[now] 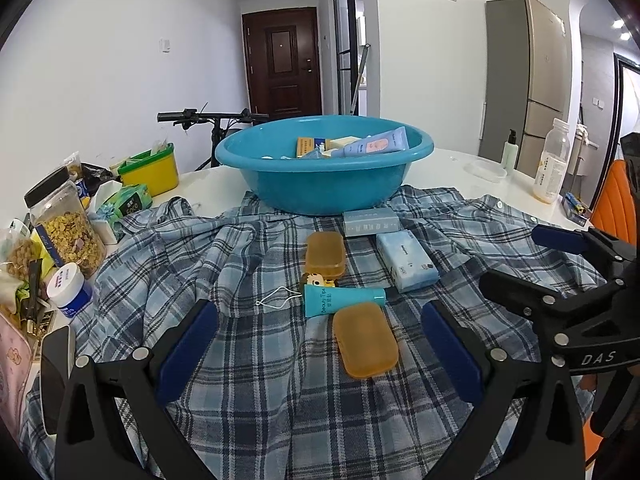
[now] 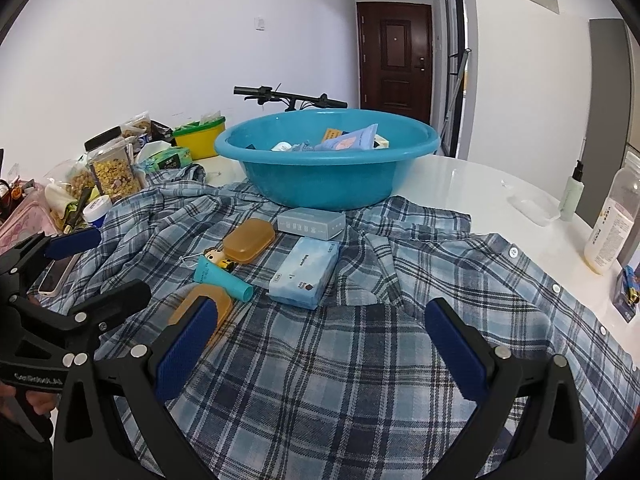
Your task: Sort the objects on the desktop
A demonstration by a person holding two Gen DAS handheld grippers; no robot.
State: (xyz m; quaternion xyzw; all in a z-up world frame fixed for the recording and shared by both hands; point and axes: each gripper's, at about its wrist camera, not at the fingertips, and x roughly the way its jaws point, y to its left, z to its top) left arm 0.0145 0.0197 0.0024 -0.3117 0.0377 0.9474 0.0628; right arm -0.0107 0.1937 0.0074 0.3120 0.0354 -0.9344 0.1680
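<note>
Grippers (image 1: 320, 328) (image 2: 320, 332) agape above soap (image 1: 365, 339)

Between my left jaws, just ahead, lies a soap case (image 1: 365, 339) on the shirt (image 1: 248, 360). Beyond it sits a tube (image 1: 340, 300), then a figurine (image 1: 318, 280) and a second soap case (image 1: 325, 255). Right of those lies a tissue pack (image 1: 407, 260), with a box (image 1: 371, 222) behind it. Farthest ahead stands the basin (image 1: 324, 184), holding more tubes and boxes. Jars (image 1: 66, 224) crowd the far left.
</note>
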